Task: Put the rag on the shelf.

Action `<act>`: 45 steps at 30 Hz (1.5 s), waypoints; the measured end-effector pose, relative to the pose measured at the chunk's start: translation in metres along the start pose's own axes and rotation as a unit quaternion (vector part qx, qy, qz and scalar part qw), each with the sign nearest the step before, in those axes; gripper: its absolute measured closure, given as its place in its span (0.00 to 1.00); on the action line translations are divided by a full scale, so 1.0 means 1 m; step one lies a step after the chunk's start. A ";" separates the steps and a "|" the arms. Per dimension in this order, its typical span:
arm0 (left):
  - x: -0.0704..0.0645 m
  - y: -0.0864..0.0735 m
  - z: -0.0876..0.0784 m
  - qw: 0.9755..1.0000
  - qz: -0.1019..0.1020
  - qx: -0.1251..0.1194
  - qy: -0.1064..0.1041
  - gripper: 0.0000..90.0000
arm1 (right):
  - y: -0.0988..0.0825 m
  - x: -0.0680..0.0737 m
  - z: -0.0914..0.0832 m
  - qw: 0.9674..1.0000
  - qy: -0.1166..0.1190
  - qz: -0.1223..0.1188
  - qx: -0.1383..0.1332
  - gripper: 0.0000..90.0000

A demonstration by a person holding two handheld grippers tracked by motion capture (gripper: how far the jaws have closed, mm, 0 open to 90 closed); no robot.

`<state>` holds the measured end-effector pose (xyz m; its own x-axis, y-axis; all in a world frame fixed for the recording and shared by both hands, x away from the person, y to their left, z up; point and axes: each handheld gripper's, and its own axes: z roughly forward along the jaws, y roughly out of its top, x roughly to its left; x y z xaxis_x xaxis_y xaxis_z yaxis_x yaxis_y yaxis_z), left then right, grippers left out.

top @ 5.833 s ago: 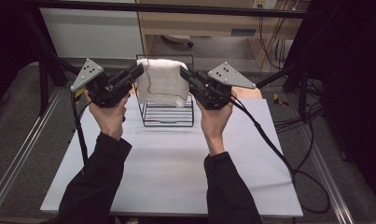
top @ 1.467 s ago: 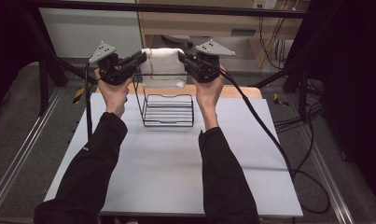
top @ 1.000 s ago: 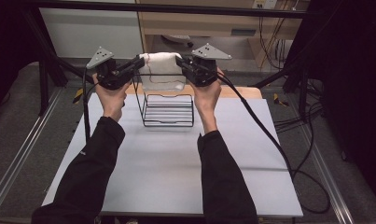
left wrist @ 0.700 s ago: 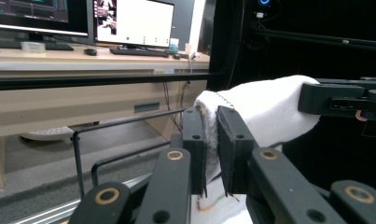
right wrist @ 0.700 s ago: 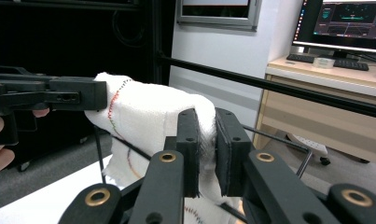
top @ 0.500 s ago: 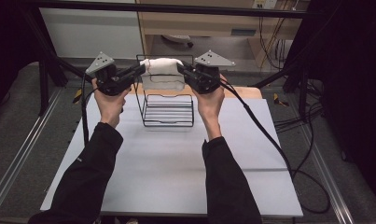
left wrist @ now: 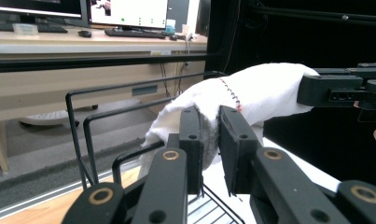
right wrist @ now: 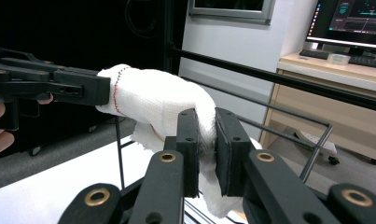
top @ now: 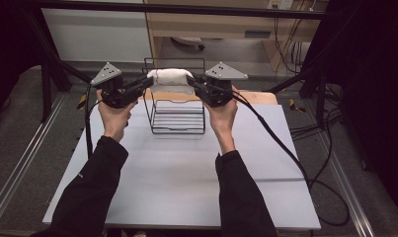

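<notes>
High view: a white towel (top: 170, 79) is held in the air between two grippers, just above the top bars of a black wire rack (top: 178, 106). The rack stands on the white table (top: 186, 173), near its far edge. The left gripper (top: 148, 82) comes to the towel from the left side of the rack, and the right gripper (top: 190, 81) comes from the right side of the rack. Each one is in a hand (top: 115, 113) with a black sleeve. The towel is bunched into a short roll and hangs a little down toward the rack in the middle. Whether it touches the rack bars, I cannot tell.

Left gripper view: the jaws stand narrow, and a fold of the towel (left wrist: 232, 102) is between the pads. They have just been opening a little, but the cloth is there between them and they press on it. A thin red stitch line runs across the towel. The rack (left wrist: 90, 135) is below and behind the towel, and the other gripper (left wrist: 344, 91) holds the far end.

Right gripper view: the jaws are narrow too and clamp the other end of the towel (right wrist: 162, 102). The cloth bulges out above the pads. The rack bars (right wrist: 288, 116) pass behind the towel, and the left gripper (right wrist: 98, 92) bites the far end
</notes>
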<state>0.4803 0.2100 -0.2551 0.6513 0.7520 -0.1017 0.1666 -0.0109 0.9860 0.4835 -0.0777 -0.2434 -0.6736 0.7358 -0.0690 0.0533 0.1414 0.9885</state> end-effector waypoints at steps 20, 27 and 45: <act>0.002 0.051 -0.002 0.998 -0.015 0.044 0.036 0.94 | -0.007 0.001 0.000 1.000 0.005 -0.002 0.000 0.90; -0.001 0.054 0.020 0.997 -0.017 0.072 0.035 0.99 | -0.008 0.002 0.000 1.000 0.006 -0.012 0.002 0.90; -0.007 0.024 0.019 0.995 -0.001 0.102 0.007 0.99 | -0.011 0.001 -0.003 1.000 0.017 0.004 0.003 0.80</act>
<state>0.4942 0.1918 -0.2333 0.6402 0.7617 -0.0998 0.3149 -0.1417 0.9385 0.4803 -0.0808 -0.2535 -0.6973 0.7146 -0.0566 0.0633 0.1400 0.9881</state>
